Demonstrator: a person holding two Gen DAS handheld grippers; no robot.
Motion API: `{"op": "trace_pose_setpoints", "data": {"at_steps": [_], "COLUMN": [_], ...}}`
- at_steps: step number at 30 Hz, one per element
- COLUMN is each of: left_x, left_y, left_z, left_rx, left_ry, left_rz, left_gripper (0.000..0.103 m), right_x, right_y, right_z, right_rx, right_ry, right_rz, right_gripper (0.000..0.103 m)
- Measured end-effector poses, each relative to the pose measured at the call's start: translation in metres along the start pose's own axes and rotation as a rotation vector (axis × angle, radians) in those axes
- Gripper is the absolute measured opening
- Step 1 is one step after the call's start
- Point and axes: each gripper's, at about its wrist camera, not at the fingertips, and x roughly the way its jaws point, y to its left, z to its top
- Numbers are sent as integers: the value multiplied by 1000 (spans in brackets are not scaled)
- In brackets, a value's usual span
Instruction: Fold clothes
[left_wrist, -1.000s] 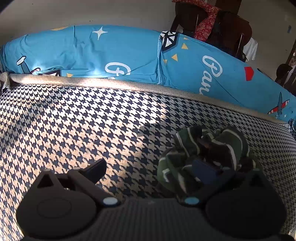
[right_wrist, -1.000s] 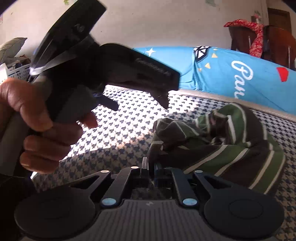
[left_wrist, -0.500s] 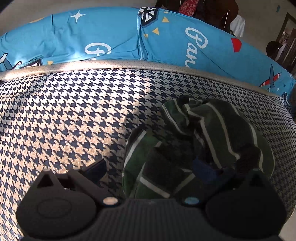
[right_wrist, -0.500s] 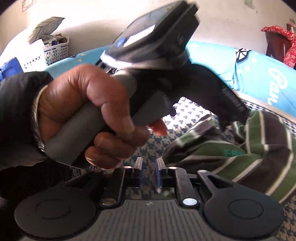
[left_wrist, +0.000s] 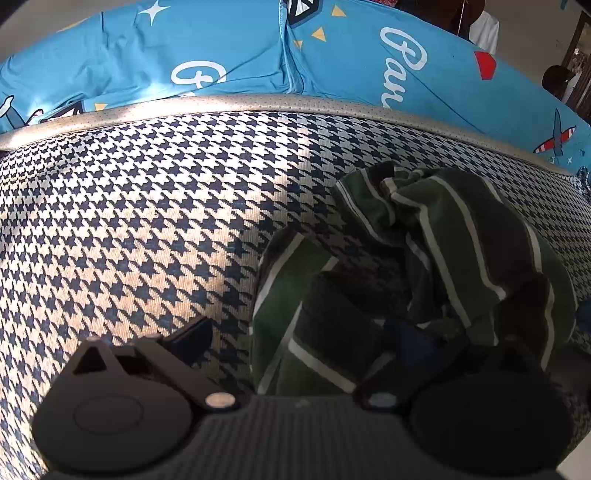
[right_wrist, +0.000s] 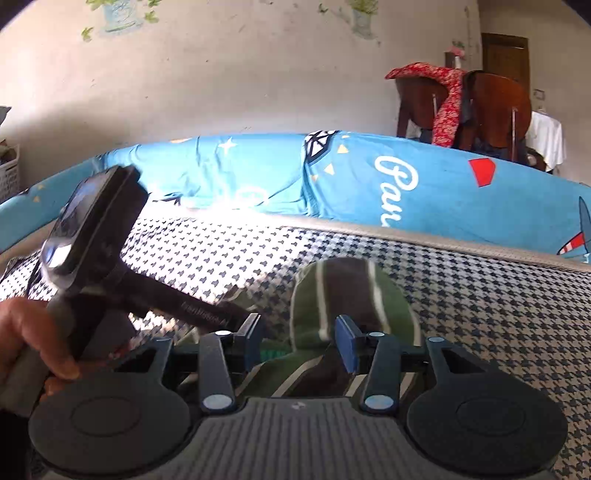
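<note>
Houndstooth bed (left_wrist: 129, 221): striped shirt (left_wrist: 424, 266) bunched btwn both spread grippers.

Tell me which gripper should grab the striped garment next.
Probably right. The right gripper is open with the striped garment centred between its fingers; the left gripper is open too, but the cloth lies off toward one finger.

This is a lived-in home, most likely a bedroom. A houndstooth mattress (right_wrist: 480, 295) lies beside a blue cartoon-print sheet (right_wrist: 369, 177), with a wooden chair (right_wrist: 491, 107) draped in red cloth (right_wrist: 447, 99) and leaf decals on the plaster wall (right_wrist: 258, 74).
</note>
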Motion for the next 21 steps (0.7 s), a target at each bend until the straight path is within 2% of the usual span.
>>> {"op": "trace_pose_setpoints", "data": {"at_steps": [2, 3, 10, 17, 21], "left_x": [3, 4, 8, 12, 14], "left_y": [-1, -1, 3, 1, -1], "left_z": [-1, -2, -6, -14, -17], "left_rx": [1, 0, -13, 8, 28], "left_ry": [10, 13, 38, 63, 79], "left_rz": [-3, -4, -26, -41, -50], "left_gripper": [103, 103, 103, 103, 103], "right_x": [9, 14, 51, 94, 114], "right_y": [-4, -6, -15, -7, -5], "right_z": [5, 7, 19, 17, 8], "right_rx": [6, 9, 27, -37, -82], "right_ry": [-15, -22, -1, 83, 150], "right_rz": [-5, -8, -10, 19, -61], "right_gripper": [67, 68, 74, 79, 78]}}
